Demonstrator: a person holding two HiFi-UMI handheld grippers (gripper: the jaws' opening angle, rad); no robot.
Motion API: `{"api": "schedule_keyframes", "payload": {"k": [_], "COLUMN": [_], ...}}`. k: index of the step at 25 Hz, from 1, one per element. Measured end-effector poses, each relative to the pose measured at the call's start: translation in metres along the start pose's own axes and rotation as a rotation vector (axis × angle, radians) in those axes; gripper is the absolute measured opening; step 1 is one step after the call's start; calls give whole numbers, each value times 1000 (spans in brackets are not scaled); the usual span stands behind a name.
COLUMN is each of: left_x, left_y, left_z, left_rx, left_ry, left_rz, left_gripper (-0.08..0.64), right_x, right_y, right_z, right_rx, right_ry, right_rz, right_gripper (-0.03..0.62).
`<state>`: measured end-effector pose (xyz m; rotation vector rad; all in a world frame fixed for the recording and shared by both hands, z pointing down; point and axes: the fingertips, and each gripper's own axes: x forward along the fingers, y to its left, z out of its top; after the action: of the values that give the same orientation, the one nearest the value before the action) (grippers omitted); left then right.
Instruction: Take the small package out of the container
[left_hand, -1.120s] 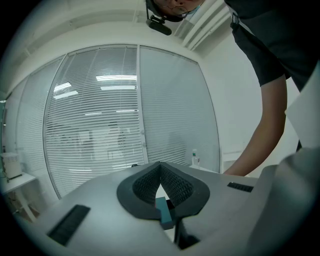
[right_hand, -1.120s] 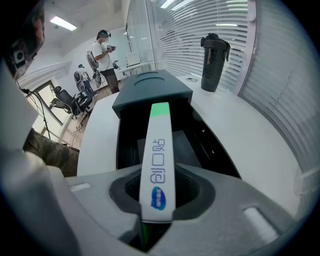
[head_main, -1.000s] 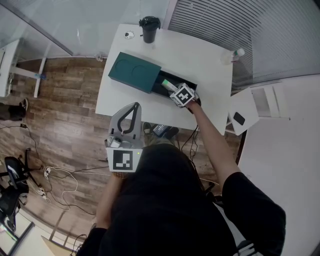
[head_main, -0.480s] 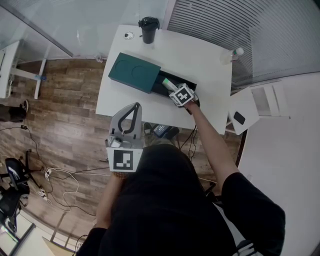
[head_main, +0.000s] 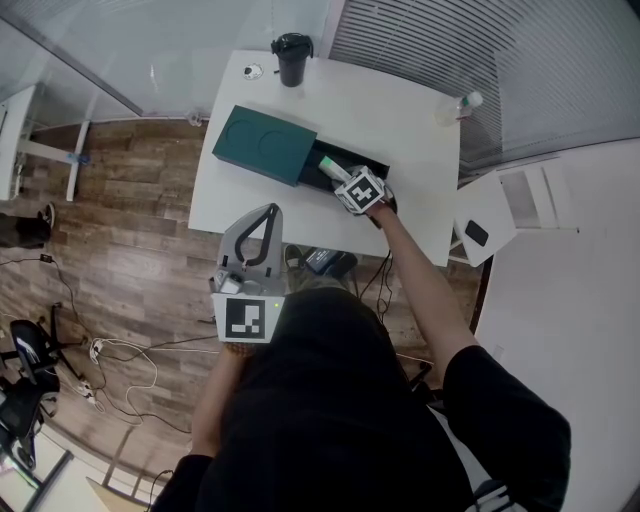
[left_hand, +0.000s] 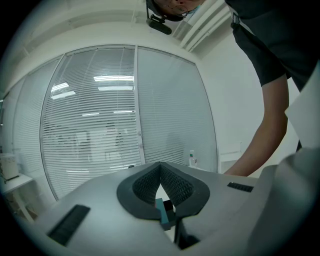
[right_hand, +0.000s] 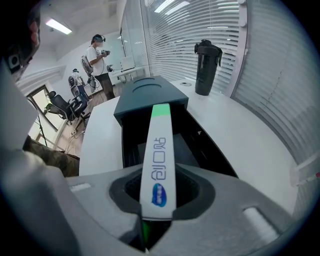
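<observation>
A dark green container (head_main: 264, 144) lies on the white table (head_main: 400, 120), its black inner tray (head_main: 362, 164) slid out to the right. My right gripper (head_main: 346, 179) is over the tray, shut on a small white package with a green end (head_main: 329, 165). In the right gripper view the package (right_hand: 159, 160) sticks out forward between the jaws of the right gripper (right_hand: 157, 192), above the open container (right_hand: 150, 97). My left gripper (head_main: 267, 214) hangs off the table near my body, jaws together and nothing in them; in its own view the left gripper (left_hand: 160, 167) points at window blinds.
A black tumbler (head_main: 291, 58) stands at the table's far edge, also the tumbler (right_hand: 206, 67) beyond the container. A small bottle (head_main: 456, 108) sits at the far right corner. A side table with a phone (head_main: 478, 235) stands to the right. People (right_hand: 100, 57) stand in the distance.
The right gripper with the package has shifted only very slightly toward the container. The left gripper has stayed where it was.
</observation>
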<state>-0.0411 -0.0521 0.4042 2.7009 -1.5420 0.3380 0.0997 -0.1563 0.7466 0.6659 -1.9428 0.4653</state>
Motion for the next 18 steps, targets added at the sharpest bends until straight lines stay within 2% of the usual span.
{"api": "schedule_keyframes", "payload": {"k": [18], "left_x": [14], "left_y": [-11], "left_z": [4], "left_rx": [0], "left_ry": [-13], "left_rz": [-39], "left_gripper": [-2], "right_x": [-26], "right_y": [-7], "right_z": [17], "right_rx": [-10], "right_ry": [-75], "right_rz": [-25], "right_gripper": [89]}}
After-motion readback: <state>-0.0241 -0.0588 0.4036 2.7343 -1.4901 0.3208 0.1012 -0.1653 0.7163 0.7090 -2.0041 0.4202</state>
